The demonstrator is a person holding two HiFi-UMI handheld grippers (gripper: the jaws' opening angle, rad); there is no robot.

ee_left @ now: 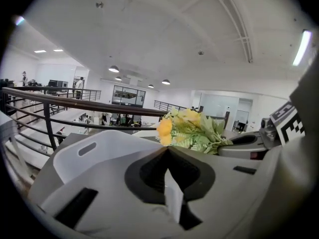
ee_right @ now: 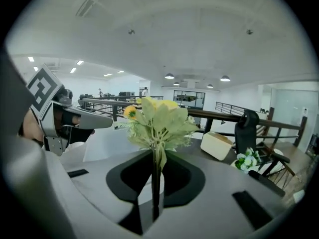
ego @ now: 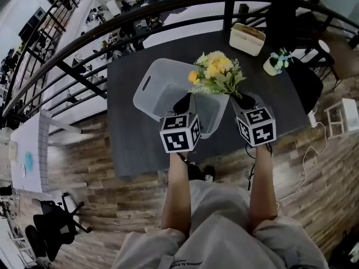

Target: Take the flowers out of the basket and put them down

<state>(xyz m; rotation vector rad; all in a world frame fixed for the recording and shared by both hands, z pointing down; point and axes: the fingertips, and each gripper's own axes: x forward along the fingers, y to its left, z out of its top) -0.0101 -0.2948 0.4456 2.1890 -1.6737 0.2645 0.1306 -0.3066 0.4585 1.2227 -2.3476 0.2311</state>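
While both point forward, slightly down | right claw (ee_right: 156, 159) pinches flowers (ee_right: 158, 119) | left claw (ee_left: 168, 159) pinches basket (ee_left: 102, 156)

flower stems (ee_right: 156, 159) hidden low btwn fingers (ee_right: 125, 178), basket (ego: 160, 88) front behind cube (ego: 180, 133)

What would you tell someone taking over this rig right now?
Grippers: the left gripper is shut on the near wall of the basket. The right gripper is shut on the stems of the flowers, holding the bunch upright in the air by the basket's right edge.
Done: the flowers look clear of the basket.
Left: set the flowers on a bare part of the table, open the right gripper, then let go of the basket.
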